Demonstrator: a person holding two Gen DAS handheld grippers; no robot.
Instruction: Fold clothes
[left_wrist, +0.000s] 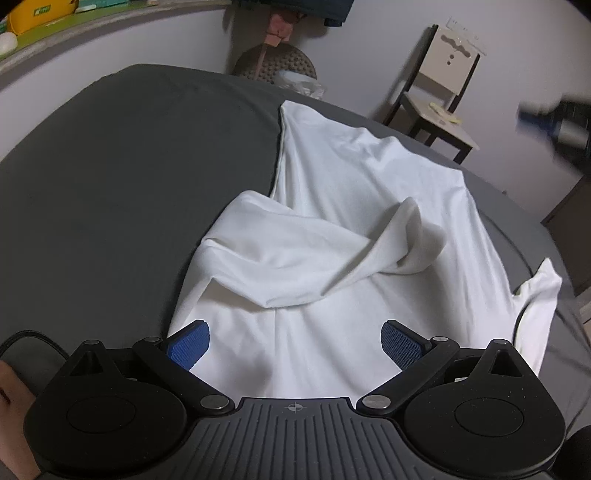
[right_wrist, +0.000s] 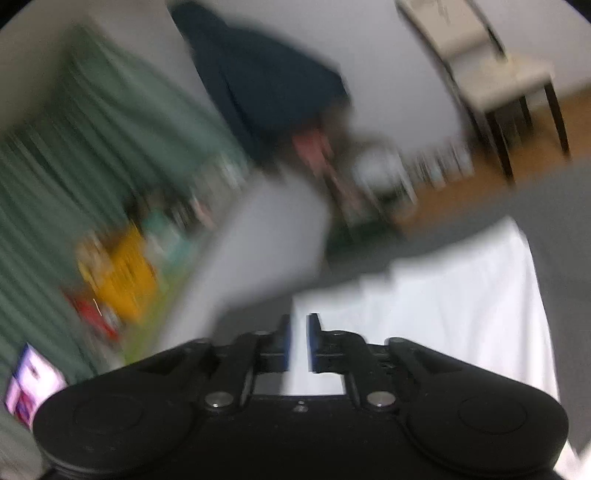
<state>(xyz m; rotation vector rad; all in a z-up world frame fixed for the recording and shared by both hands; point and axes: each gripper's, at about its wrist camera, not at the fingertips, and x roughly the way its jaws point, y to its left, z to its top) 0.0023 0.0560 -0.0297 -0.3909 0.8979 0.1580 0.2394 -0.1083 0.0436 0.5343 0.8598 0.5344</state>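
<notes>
A white long-sleeved shirt (left_wrist: 351, 177) lies spread on the dark grey bed (left_wrist: 129, 166). One sleeve (left_wrist: 295, 251) is folded across its body, with the cuff curled up near the middle. My left gripper (left_wrist: 295, 343) hovers open over the near part of the shirt, its blue pads (left_wrist: 190, 343) wide apart and holding nothing. My right gripper (right_wrist: 299, 341) is in the air with its jaws nearly together and nothing seen between them. It shows as a blur (left_wrist: 550, 122) at the far right of the left wrist view. The right wrist view is motion-blurred, with the shirt (right_wrist: 443, 295) below it.
A pale chair with dark legs (left_wrist: 439, 96) stands beyond the bed's far side, next to a round woven stool (left_wrist: 275, 64). A shelf with a yellow item (left_wrist: 40, 14) runs along the left wall. A hand (left_wrist: 11, 406) grips the left handle.
</notes>
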